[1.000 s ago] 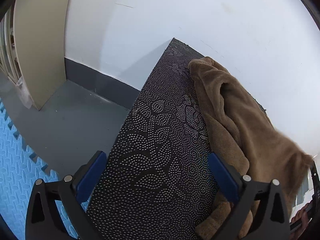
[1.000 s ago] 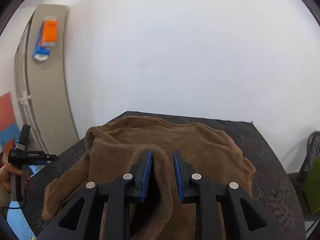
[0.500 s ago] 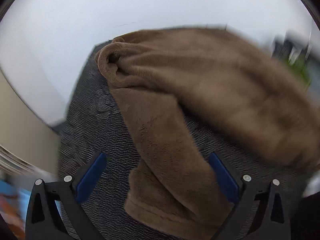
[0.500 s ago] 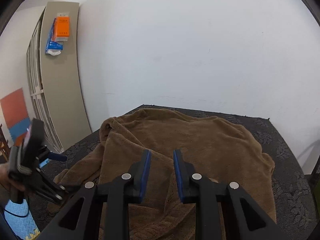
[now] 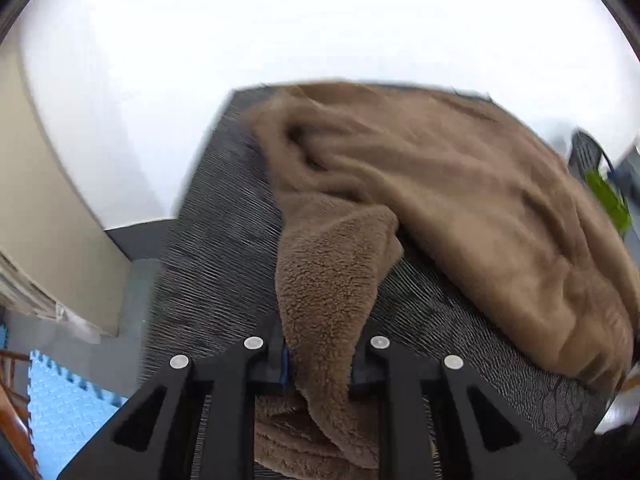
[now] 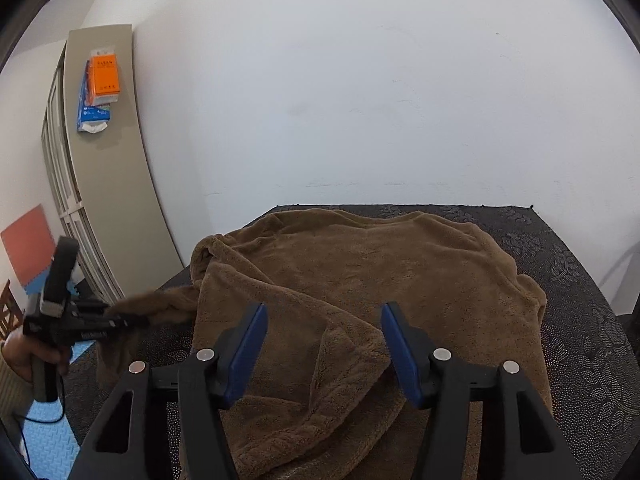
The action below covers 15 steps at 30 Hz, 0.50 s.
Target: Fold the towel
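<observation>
My left gripper [image 5: 318, 364] is closing on a corner of the brown towel [image 6: 360, 300] while the right gripper [image 6: 322, 344] opens above it, cloth sprawling widthwise mid-frame over the dark table [image 6: 580, 320], bare margin right.

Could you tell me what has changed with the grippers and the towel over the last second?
The left gripper swung from the table edge onto the towel and is closing on a corner, pulling it sideways. The right gripper is opening and has let go of its fold. The towel's bulk stayed on the table.
</observation>
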Available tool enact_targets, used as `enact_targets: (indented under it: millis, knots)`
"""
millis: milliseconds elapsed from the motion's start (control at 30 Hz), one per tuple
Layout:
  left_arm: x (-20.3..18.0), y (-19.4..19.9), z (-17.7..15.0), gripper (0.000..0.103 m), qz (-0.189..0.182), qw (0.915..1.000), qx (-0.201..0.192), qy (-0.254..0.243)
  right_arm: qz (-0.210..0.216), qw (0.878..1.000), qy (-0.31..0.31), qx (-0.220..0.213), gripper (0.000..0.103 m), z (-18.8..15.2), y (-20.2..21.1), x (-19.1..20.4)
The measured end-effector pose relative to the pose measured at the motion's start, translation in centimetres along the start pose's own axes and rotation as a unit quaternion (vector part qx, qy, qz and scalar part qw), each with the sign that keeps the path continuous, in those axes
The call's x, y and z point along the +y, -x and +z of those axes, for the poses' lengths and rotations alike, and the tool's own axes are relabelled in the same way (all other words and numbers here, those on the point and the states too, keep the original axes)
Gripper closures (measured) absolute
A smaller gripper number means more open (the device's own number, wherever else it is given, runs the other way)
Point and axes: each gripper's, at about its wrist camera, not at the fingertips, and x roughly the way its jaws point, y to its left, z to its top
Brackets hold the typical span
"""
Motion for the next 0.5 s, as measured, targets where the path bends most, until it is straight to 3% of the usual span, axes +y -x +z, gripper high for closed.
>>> enact_targets:
  millis: [133, 267, 400, 500]
  knots:
    - [4.7, 2.3, 2.2, 0.082, 0.056, 0.9955, -0.054, 0.054, 0.002, 1.000, -0.016, 0.020, 0.039, -0.1, -0.6, -0.8]
    - [10.2, 4.0, 4.0, 0.082, 0.105, 0.9827, -0.099, 0.116, 0.008, 0.998, -0.031, 0.049, 0.031, -0.4, -1.7, -1.5]
    - [13.9, 4.4, 5.4, 0.082, 0.114, 0.9731, -0.123, 0.158, 0.003, 0.994, -0.057, 0.089, 0.030, -0.8, -3.5, -2.2]
    - [16.0, 3.6, 7.0, 0.082, 0.127, 0.9720, -0.121, 0.157, -0.008, 0.991, -0.075, 0.114, 0.030, -1.2, -4.5, -2.9]
